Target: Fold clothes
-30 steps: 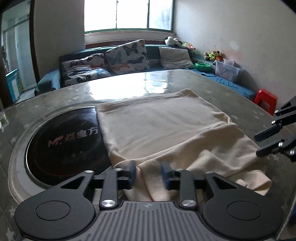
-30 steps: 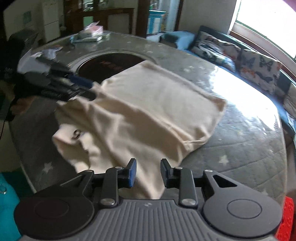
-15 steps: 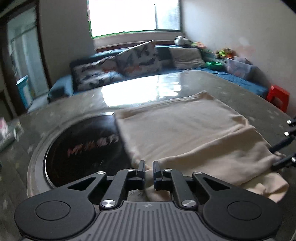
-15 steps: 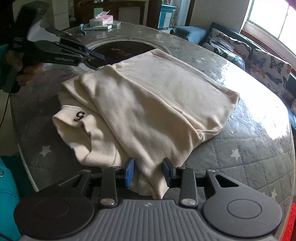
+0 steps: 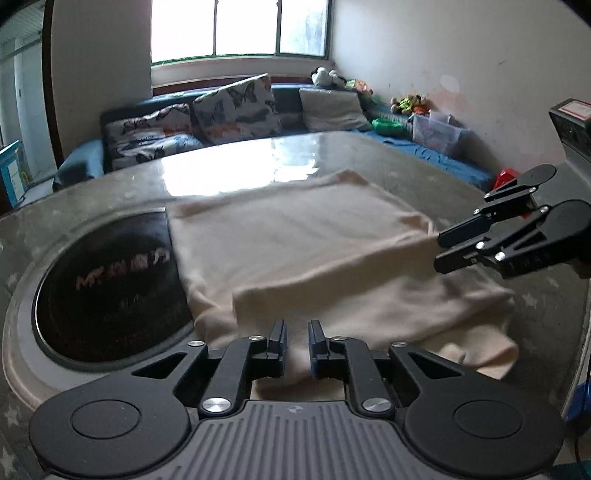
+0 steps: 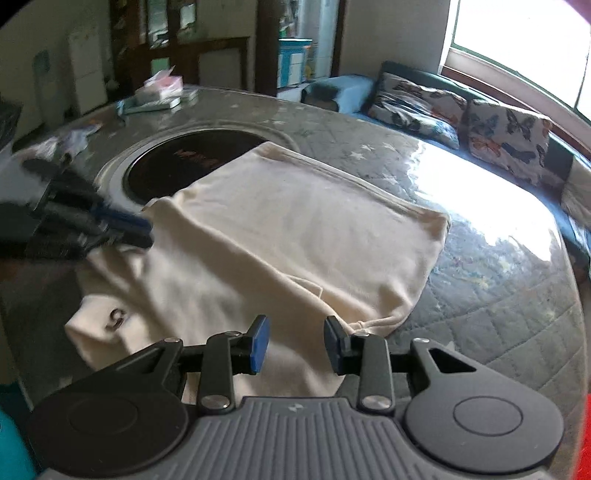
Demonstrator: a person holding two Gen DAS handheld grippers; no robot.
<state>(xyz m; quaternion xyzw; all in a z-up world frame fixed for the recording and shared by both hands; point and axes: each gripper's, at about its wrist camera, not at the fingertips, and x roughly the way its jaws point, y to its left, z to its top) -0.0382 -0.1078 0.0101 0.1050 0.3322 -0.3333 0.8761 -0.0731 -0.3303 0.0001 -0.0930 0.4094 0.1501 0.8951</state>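
Cream garment (image 5: 303, 251) on round quilted table (image 6: 509, 332), sofa (image 5: 207, 118) under window (image 5: 240, 27)

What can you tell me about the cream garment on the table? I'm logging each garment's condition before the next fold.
The cream garment looks like soft, thick knit or fleece. It lies flat on the round table, folded over itself so an upper layer covers a lower one that sticks out at the near edge. A small dark mark shows on the lower layer. One corner overlaps the black cooktop. The open right gripper and left gripper each straddle its edge.
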